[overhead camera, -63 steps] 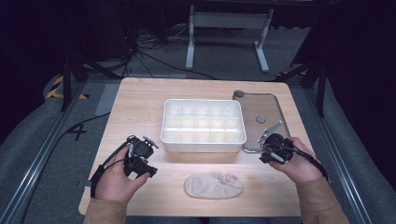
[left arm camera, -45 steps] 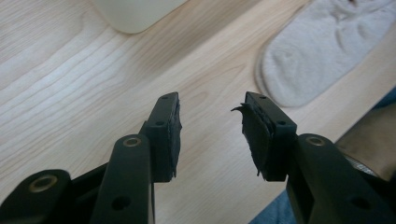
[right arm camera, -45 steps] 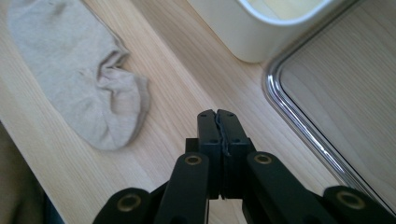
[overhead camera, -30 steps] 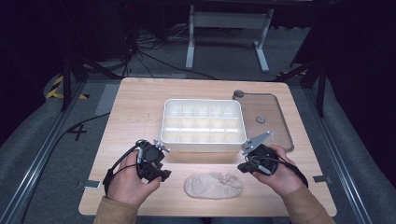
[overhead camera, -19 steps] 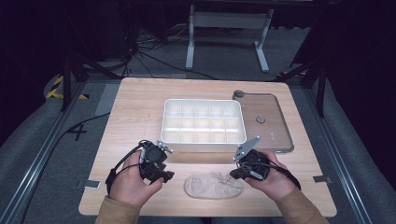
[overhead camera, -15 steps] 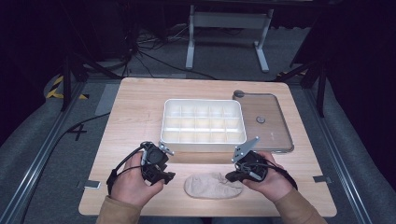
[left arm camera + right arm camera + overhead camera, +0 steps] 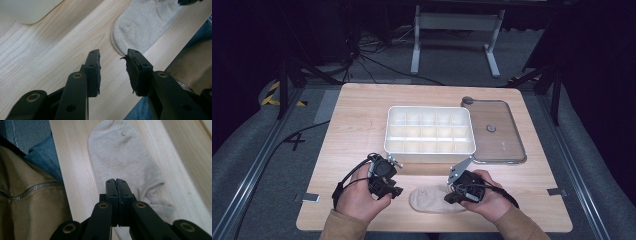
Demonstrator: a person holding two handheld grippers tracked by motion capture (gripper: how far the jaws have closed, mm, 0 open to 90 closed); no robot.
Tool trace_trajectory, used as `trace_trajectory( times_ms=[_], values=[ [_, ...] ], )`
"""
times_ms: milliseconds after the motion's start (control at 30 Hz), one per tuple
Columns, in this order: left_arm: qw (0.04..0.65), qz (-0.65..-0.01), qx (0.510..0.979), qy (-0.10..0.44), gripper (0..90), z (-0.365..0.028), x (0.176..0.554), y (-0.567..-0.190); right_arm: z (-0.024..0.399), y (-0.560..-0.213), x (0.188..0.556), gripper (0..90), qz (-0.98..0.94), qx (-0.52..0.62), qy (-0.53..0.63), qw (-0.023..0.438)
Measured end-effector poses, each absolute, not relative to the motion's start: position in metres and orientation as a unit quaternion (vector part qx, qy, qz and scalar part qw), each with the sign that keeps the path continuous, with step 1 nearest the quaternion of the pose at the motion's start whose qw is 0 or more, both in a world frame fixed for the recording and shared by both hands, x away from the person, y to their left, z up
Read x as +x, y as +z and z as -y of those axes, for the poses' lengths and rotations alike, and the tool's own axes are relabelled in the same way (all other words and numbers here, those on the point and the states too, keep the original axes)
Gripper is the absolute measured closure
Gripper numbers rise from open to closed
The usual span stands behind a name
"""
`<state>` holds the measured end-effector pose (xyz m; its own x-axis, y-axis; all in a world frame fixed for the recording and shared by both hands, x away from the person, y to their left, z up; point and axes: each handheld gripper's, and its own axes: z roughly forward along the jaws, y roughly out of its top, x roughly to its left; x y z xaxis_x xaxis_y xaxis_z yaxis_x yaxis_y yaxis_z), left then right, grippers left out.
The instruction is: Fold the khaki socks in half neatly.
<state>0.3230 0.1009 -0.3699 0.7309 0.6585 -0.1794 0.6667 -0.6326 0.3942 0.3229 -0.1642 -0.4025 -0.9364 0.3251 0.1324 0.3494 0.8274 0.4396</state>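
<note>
Lying flat near the desk's [image 7: 347, 130] front edge, a beige ankle sock [image 7: 430, 200] sits between both tools. Left of the sock, the left hand-held gripper [image 7: 113, 65] gapes narrowly, empty. Over the sock's right end, the right hand-held gripper [image 7: 116, 183] is pressed closed, gripping nothing.

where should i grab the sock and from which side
Judging by its pose, take the sock at an end, not the middle. It lies flat on the table, so only an edge offers a fold to pinch. The open left gripper already faces the rounded end; the cuff end by the shut right gripper looks rumpled, likely easier to pinch.
</note>
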Motion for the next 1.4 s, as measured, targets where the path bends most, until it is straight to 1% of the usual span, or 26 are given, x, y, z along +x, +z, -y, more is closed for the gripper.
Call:
trace_trajectory(
  times_ms=[100, 167, 200, 500, 533, 833, 1067, 1200, 1267, 1400],
  values=[
    [0.226, -0.370, 0.901, -0.020, 63.5, -0.100, 0.323, -0.371, 0.158, -0.408, 0.320, 89.9, 0.958, -0.168, -0.230, 0.029],
    [0.235, -0.355, 0.904, -0.036, 59.3, -0.100, 0.323, -0.371, 0.154, -0.412, 0.319, 89.8, 0.959, -0.164, -0.228, 0.032],
    [0.236, -0.356, 0.904, -0.037, 59.5, -0.100, 0.323, -0.372, 0.152, -0.415, 0.319, 89.8, 0.960, -0.160, -0.227, 0.034],
    [0.233, -0.366, 0.901, -0.018, 59.5, -0.102, 0.323, -0.374, 0.146, -0.424, 0.316, 89.8, 0.963, -0.153, -0.218, 0.042],
    [0.232, -0.367, 0.901, -0.017, 59.5, -0.102, 0.323, -0.374, 0.145, -0.425, 0.316, 89.9, 0.963, -0.154, -0.217, 0.037],
    [0.232, -0.366, 0.901, -0.021, 59.5, -0.098, 0.325, -0.381, 0.142, -0.437, 0.317, 89.9, 0.964, -0.156, -0.209, 0.045],
    [0.234, -0.355, 0.905, -0.009, 62.0, -0.087, 0.324, -0.392, 0.143, -0.438, 0.316, 89.9, 0.965, -0.153, -0.209, 0.036],
    [0.245, -0.363, 0.899, -0.020, 62.3, -0.084, 0.328, -0.401, 0.143, -0.438, 0.315, 89.9, 0.964, -0.157, -0.213, 0.034],
    [0.239, -0.361, 0.901, -0.029, 62.8, -0.082, 0.330, -0.406, 0.144, -0.439, 0.315, 89.9, 0.963, -0.161, -0.214, 0.029],
    [0.240, -0.370, 0.896, -0.041, 64.5, -0.077, 0.333, -0.415, 0.145, -0.439, 0.315, 89.9, 0.962, -0.162, -0.217, 0.035]
  ],
)
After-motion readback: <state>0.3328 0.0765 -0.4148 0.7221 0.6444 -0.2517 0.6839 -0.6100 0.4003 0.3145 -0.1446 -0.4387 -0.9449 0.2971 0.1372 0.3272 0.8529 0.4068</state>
